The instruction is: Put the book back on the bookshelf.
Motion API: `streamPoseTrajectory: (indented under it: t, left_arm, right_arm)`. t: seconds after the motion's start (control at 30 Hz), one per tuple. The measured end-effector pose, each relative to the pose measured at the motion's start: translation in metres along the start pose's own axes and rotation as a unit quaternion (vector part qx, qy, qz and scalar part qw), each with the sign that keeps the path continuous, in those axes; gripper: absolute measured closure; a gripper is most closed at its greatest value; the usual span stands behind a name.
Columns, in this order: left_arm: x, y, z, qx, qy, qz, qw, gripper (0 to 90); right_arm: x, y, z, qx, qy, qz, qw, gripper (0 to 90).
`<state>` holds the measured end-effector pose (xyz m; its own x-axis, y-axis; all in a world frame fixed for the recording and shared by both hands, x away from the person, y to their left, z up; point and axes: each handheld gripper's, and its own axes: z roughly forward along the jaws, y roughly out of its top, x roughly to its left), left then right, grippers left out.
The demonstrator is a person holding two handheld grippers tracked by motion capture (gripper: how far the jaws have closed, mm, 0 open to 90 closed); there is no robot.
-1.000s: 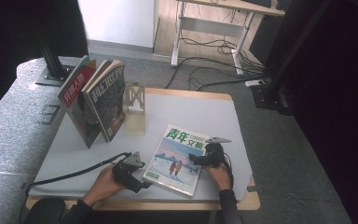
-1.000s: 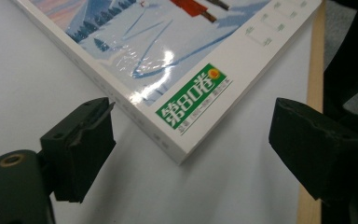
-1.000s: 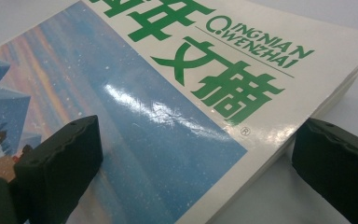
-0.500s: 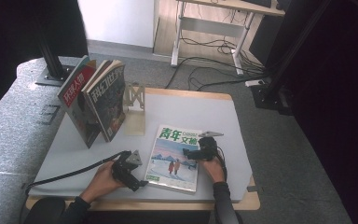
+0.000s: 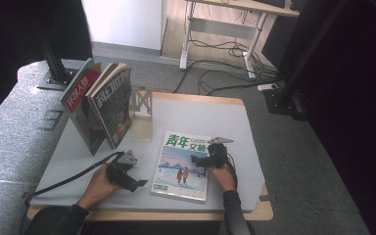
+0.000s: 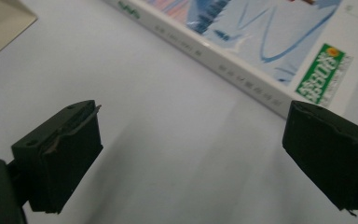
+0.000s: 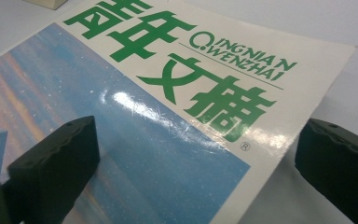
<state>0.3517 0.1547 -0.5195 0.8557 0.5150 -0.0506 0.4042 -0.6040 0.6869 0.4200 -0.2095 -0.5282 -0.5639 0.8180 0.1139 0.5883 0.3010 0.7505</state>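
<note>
A magazine (image 5: 182,166) with green characters and a snowy blue cover lies flat on the grey table (image 5: 215,117). My left gripper (image 5: 138,184) rests on the table just left of the magazine's near left corner (image 6: 317,74). Its jaws have just been opening, and my left gripper (image 6: 196,135) stands open with only bare table between them. My right gripper (image 5: 197,159) hovers over the magazine's right side, pointing left. My right gripper (image 7: 200,149) is open, its jaws straddling the cover's top right corner (image 7: 242,93) without pressing on it.
Two magazines (image 5: 100,105) stand leaning at the back left beside a metal bookend (image 5: 142,105) on a beige base (image 6: 0,21). A grey padded surface (image 5: 10,137) borders the table's left. The wooden table edge (image 5: 176,215) runs along the front.
My left gripper has drawn back a little to the left, off the magazine's edge. The magazine has shifted slightly left and lies straighter. The right gripper has barely moved.
</note>
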Motion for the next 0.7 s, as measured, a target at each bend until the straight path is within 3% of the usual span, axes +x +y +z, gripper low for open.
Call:
streamPoseTrajectory:
  t: [0.1, 0.2, 0.3, 0.43, 0.7]
  left_arm:
    - [0.005, -0.005, 0.005, 0.019, 0.016, 0.005, 0.9997, 3.1]
    - [0.005, -0.005, 0.005, 0.01, 0.014, 0.004, 0.9998, 2.1]
    - [0.006, -0.005, 0.006, 0.017, 0.011, 0.004, 0.9998, 2.0]
    - [0.005, -0.005, 0.007, 0.018, 0.017, 0.007, 0.9997, 1.9]
    - [0.004, -0.005, 0.007, 0.02, 0.019, 0.01, 0.9996, 1.7]
  right_arm:
    - [-0.001, -0.001, -0.007, 0.002, 0.0, -0.007, 1.0, 2.7]
    - [-0.002, -0.004, -0.014, 0.0, 0.006, -0.006, 1.0, 1.9]
    - [-0.002, -0.007, -0.018, 0.005, 0.012, -0.01, 0.9999, 1.8]
    - [-0.004, -0.011, -0.019, 0.013, 0.014, -0.011, 0.9997, 1.8]
    - [-0.003, -0.014, -0.014, 0.018, 0.046, 0.001, 0.9988, 2.0]
